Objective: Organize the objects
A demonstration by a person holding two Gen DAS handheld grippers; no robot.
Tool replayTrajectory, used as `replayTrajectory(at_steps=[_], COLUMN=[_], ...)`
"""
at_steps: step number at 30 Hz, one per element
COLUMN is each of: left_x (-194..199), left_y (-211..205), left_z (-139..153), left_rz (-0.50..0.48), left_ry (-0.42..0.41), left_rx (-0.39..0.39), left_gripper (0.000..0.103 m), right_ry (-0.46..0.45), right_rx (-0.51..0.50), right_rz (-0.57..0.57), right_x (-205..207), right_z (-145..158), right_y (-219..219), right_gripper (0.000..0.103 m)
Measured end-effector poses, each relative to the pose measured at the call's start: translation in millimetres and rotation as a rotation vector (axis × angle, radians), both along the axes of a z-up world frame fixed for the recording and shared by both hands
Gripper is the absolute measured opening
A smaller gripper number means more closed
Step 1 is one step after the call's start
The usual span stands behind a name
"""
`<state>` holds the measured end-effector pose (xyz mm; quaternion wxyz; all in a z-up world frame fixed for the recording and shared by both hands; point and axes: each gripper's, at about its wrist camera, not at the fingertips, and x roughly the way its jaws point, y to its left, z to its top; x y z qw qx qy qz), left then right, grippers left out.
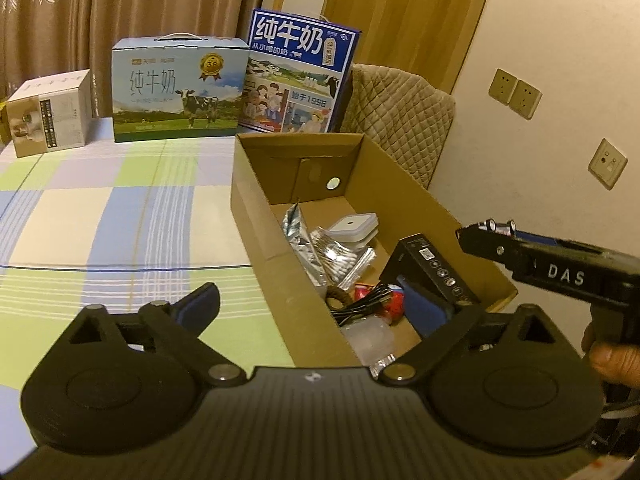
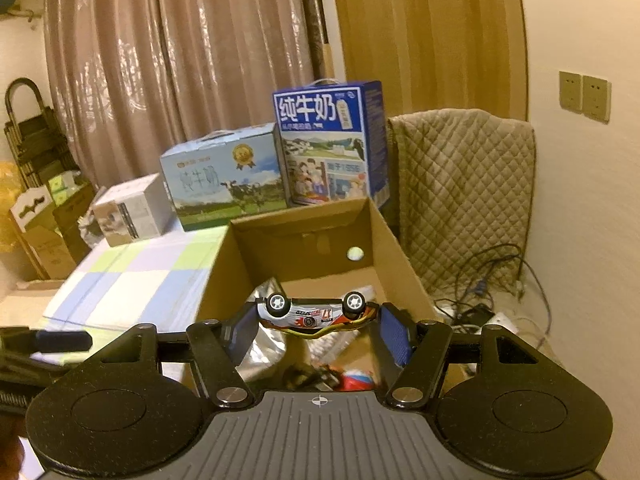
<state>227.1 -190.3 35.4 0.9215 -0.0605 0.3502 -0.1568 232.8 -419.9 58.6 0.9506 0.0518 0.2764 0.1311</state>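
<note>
Right wrist view shows the right gripper (image 2: 318, 322) clamping a toy car (image 2: 316, 314) between its blue pads (image 2: 394, 338), the car upside down with its wheels pointing up, held above the open cardboard box (image 2: 394, 248). Below the car, foil packets (image 2: 262, 346) and a red item lie blurred on the box floor. Left wrist view shows the left gripper (image 1: 316, 304) spread wide and holding nothing, its left finger over the checked tablecloth (image 1: 120, 208) and its right finger inside the box, near a black carton (image 1: 434, 270). Also in the box lie a white square container (image 1: 352, 226), black hair pins (image 1: 362, 304) and a brown hair tie (image 1: 338, 295). Two milk cartons (image 1: 178, 90) stand behind the box.
</note>
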Motion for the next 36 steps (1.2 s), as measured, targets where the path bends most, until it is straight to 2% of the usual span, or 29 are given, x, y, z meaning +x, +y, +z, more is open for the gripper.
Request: replayTrajectory(at_steps=[2,4,16,23,27,29,33,36], left_x=[-1.1,-2.2,-27.7,-55.7,-75.1,-86.6,-107.3,-124.2], left_y=[1.2,2.2,17.9,31.0,45.2,53.0,63.1,65.1], left_z=[0.4,-0.1,-6.6,-5.9,-6.1,-4.2,1.2,6.8], left_rz=[0.005,0.007,0.045,0.069,0.085,0.097,0.117,0.136], left_ry=[-0.009,-0.01,-0.002,0.039,0.087,0.086,0.071,0.049], left_rx=[0.011,0.021,0.014,-0.019,-0.078,-0.087,-0.08,-0.035], left_gripper=[0.102,0.102,0.102,0.102,0.102,0.102,0.102,0.102], right_ry=[-0.026,-0.043,0.034,0.071,0.087,0.091,0.095,0.092], right_rx=[0.024,0.04,0.074,0.096,0.111,0.101,0.066,0.037], right_rz=[-0.014,-0.039,-0.105,-0.091,-0.073,-0.065,-0.044,-0.023], right_x=[0.0,-1.6,-44.6,-87.0,-110.3,-121.0,-141.8,-155.6], right_z=[3.1,5.9,18.0,22.8,22.8,23.8,25.6,27.0], right_y=[-1.4,-4.9,-28.1,-17.2,-6.9,-0.1,14.6,25.5], right_gripper=[0.081,0.084,0.085,0.085,0.085,0.085,0.085,0.085])
